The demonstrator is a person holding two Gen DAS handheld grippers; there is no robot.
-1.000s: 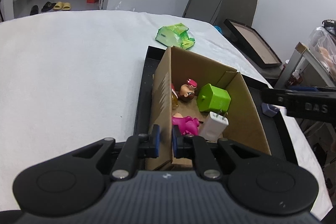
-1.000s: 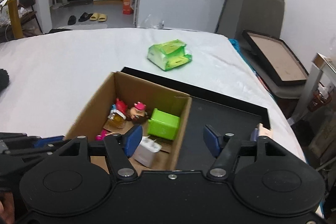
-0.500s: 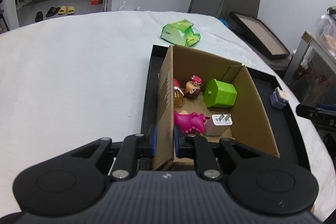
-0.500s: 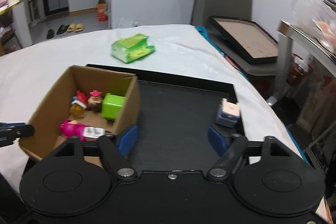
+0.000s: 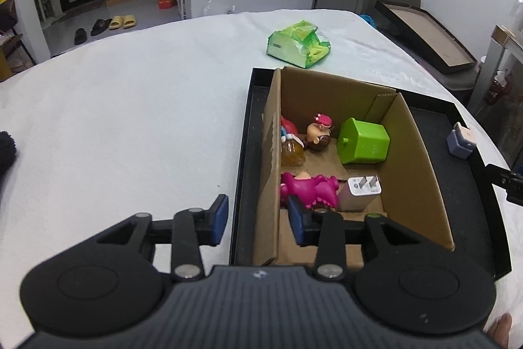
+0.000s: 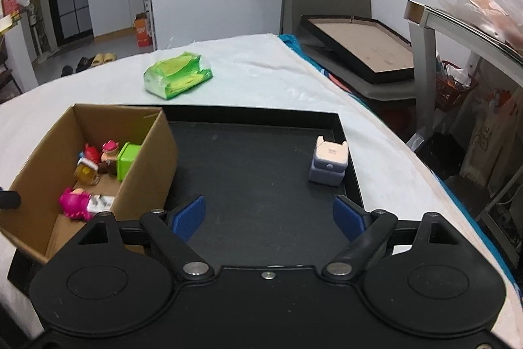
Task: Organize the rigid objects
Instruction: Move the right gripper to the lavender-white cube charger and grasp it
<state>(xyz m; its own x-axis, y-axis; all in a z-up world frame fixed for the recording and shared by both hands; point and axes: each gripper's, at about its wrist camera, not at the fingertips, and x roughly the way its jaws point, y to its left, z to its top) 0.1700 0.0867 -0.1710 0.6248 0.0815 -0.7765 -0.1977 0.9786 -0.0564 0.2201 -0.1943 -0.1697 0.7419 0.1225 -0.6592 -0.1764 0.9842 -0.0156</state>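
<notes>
While the cardboard box [image 5: 346,152] sits at the left end of the black tray [image 6: 255,172], the left tool [image 5: 258,218] straddles the box's near left wall, one blue pad outside over the tray rim and the other inside. Its jaws have just been opening, and neither pad presses the cardboard now, so it stands released; I judge it was placed there to steady the box and is letting go.

Inside the box the sorted things lie together: a green cube [image 5: 364,141] against the right wall, a brown figurine with a pink cap [image 5: 318,134] and a red-capped figure over an amber bottle [image 5: 291,146] by the left wall, a pink dinosaur toy [image 5: 310,188] and a white plug charger [image 5: 359,190] nearer the front. They fill the far and middle floor, leaving bare cardboard at the near end.

One task thing is outside: a small lilac-and-peach block toy [image 6: 328,162] stands upright at the tray's right edge, just beside the rim and well apart from the box. The right tool [image 6: 268,215] points at the bare tray floor short of it; its jaws have just been opening and stand wide with nothing between them, probably made ready to take that toy.

A green packet [image 6: 178,76] lies on the white surface [image 5: 130,103] beyond the tray's far edge, looking soft and likely no part of the sorting.
</notes>
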